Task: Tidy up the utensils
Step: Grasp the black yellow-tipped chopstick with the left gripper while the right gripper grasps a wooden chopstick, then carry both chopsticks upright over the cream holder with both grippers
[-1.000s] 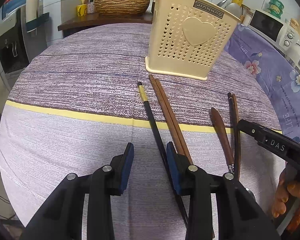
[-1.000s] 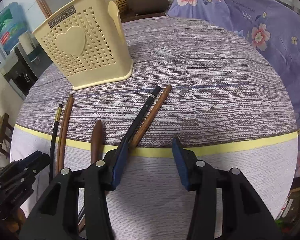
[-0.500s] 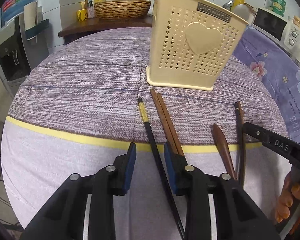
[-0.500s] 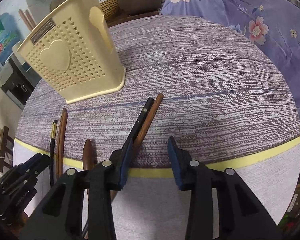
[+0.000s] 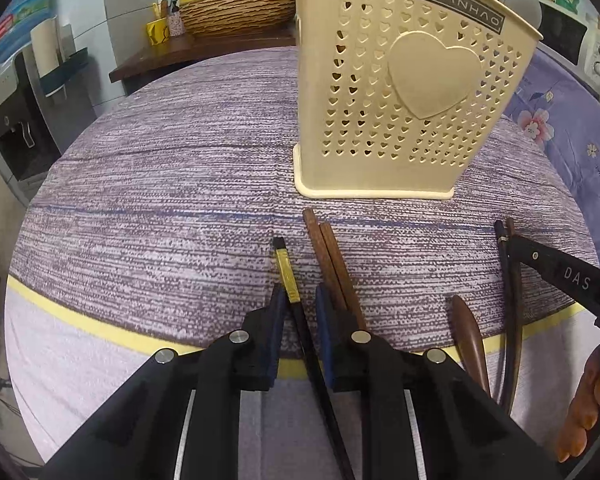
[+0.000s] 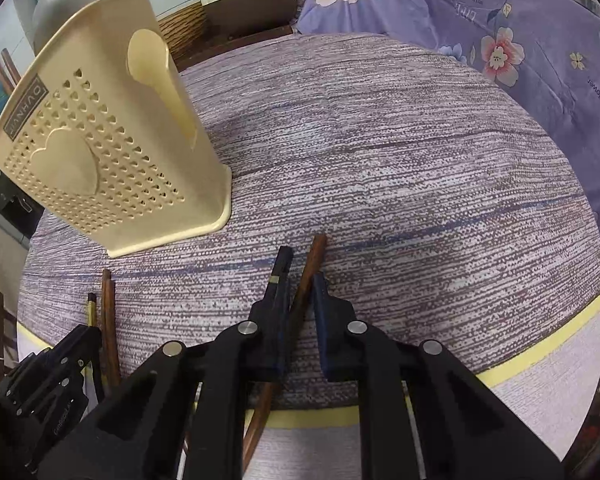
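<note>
A cream perforated utensil holder (image 5: 400, 92) (image 6: 100, 152) stands on the striped tablecloth. My left gripper (image 5: 300, 300) straddles a black chopstick with a yellow band (image 5: 286, 272); its jaws are closing and a sliver of cloth still shows beside the stick. Two brown chopsticks (image 5: 328, 256) lie just right of it. My right gripper (image 6: 302, 292) straddles a brown chopstick (image 6: 314, 256), jaws closing with narrow gaps. A black chopstick (image 6: 282, 260) lies under its left finger. A wooden spoon (image 5: 470, 336) rests between the two grippers.
A person's hand (image 5: 596, 396) holds the right gripper's handle. A wicker basket (image 5: 236, 12) and bottles sit on a dark shelf behind the table. A purple floral cloth (image 6: 500, 40) covers the right side. The yellow stripe (image 5: 80, 320) runs near the table's front edge.
Both grippers slid forward along the chopsticks toward the holder. Both pairs of jaws narrowed, the left around the black chopstick, the right around the brown one.
</note>
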`<state>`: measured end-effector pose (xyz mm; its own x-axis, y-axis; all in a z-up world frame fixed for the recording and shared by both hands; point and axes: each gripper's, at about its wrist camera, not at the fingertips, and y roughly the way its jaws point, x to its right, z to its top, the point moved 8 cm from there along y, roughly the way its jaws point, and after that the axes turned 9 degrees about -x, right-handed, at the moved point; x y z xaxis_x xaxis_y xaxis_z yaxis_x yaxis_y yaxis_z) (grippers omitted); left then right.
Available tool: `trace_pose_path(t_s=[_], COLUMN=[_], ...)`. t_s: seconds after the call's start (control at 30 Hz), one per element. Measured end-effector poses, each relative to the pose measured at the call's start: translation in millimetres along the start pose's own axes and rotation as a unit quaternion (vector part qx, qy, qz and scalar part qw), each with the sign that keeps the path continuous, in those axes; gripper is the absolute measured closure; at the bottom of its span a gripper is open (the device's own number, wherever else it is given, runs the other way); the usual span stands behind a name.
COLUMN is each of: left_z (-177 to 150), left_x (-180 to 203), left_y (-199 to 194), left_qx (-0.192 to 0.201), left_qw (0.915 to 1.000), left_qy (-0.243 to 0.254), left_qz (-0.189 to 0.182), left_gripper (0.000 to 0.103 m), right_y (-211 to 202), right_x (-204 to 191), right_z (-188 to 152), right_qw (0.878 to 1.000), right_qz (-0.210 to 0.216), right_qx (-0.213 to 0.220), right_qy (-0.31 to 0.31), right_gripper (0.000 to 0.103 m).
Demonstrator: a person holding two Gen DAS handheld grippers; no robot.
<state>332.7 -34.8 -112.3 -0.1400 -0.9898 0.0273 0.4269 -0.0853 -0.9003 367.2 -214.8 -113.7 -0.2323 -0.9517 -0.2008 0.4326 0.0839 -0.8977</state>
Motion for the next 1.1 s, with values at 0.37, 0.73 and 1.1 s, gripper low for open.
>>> trace_pose_path(t_s=[0.37, 0.73, 1.1], left_z=[8.7, 13.9, 21.5], left_x=[-4.3, -17.7, -39.5], left_y=[3.1, -30.6, -133.0], left_qx=[-0.002, 0.039, 0.139], left_qw=[1.0000, 0.9981, 0.9862], left_qy=[-0.006, -0.028, -0.046], left_qz=[-0.008, -0.038, -0.078], left_gripper=[0.094, 0.095, 0.095], right_y=[2.8, -49.0, -156.7], right_x=[1.6, 1.4, 3.1], right_z=[9.2, 7.1, -0.4], right_qw=[0.999, 0.991, 0.968], right_qz=[0.026, 0.117, 0.198], right_qx=[-0.001, 0.061, 0.142], right_qy=[0.019, -0.002, -0.065], right_gripper=[0.093, 0.093, 0.095])
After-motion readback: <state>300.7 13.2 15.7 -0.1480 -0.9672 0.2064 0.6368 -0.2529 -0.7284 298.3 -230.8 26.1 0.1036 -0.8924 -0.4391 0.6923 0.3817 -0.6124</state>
